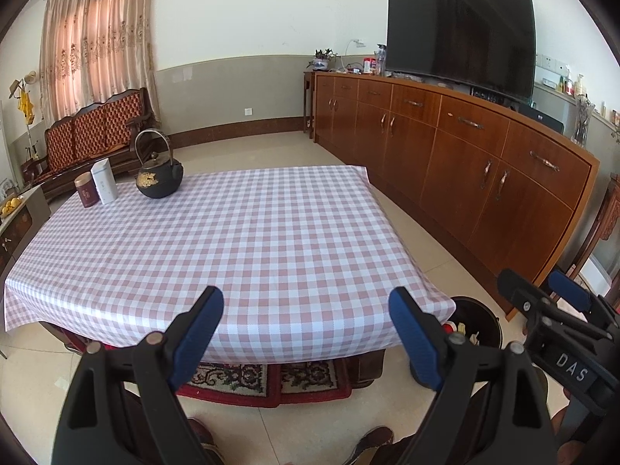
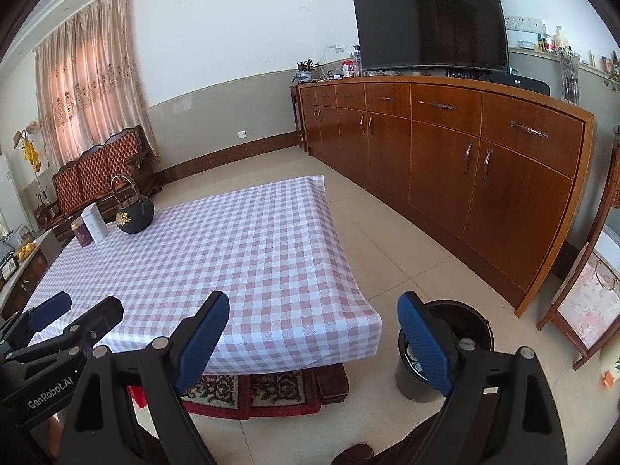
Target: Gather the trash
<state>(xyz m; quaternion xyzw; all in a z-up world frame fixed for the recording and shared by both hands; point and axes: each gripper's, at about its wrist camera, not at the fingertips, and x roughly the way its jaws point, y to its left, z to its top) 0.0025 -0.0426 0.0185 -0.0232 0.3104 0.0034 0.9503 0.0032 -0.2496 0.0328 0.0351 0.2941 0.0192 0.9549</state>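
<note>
Left gripper (image 1: pixel 306 310): jaws standing wide apart, nothing between, hovering over the near table edge.
Right gripper (image 2: pixel 313 314): jaws likewise spread, holding nothing, beside the table's near right corner.
Trash bin (image 2: pixel 480 312): on the floor just beside that corner; scraps (image 1: pixel 463 329) visible inside, so collecting judged largely done.
Tablecloth (image 1: pixel 240 232): checked, bare of litter across the near and middle stretch; nothing left to gather as far as visible.
Far left corner: red canister (image 1: pixel 86 192), white box (image 1: pixel 104 181), black teapot (image 1: pixel 159 174), standing close together; probably keepers, not trash.
Obstacles: none between grippers and bin.
Beyond: wooden sideboard (image 1: pixel 445 143), television (image 1: pixel 461 38), bench (image 1: pixel 93 131) under curtains.
</note>
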